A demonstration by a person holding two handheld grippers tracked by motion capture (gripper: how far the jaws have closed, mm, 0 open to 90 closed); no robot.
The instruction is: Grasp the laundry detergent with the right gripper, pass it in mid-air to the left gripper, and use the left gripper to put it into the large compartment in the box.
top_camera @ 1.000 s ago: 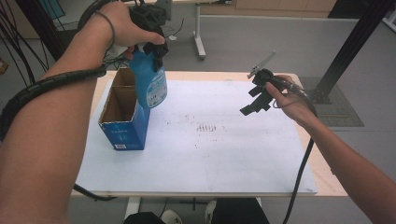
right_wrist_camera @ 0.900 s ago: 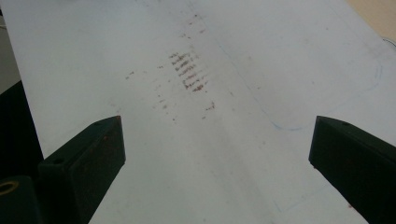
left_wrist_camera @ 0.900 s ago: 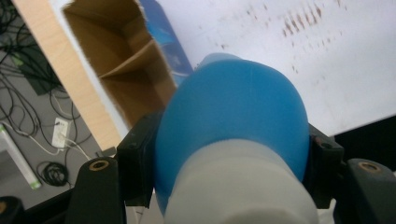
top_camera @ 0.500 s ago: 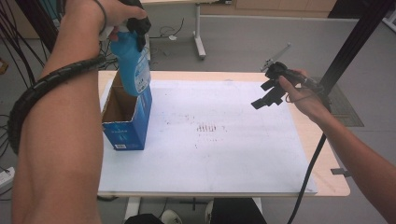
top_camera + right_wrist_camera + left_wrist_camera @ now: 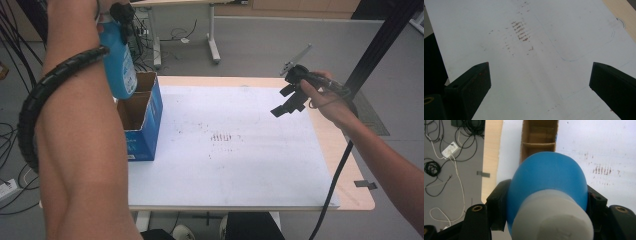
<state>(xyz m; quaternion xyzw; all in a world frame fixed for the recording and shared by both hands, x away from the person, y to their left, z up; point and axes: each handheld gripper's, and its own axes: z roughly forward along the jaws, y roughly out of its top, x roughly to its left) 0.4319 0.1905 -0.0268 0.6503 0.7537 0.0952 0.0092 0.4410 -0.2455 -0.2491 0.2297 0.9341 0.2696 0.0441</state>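
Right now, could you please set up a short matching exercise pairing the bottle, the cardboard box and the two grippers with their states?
Things:
1. blue bottle
2. cardboard box
3. left gripper
4. right gripper

States:
A. open, holding nothing, above the white sheet
B. standing open-topped at the table's left side
C. lifted in the air above the box
D. shut around the bottle's body

Pairs: 1-C, 2-B, 3-D, 4-A
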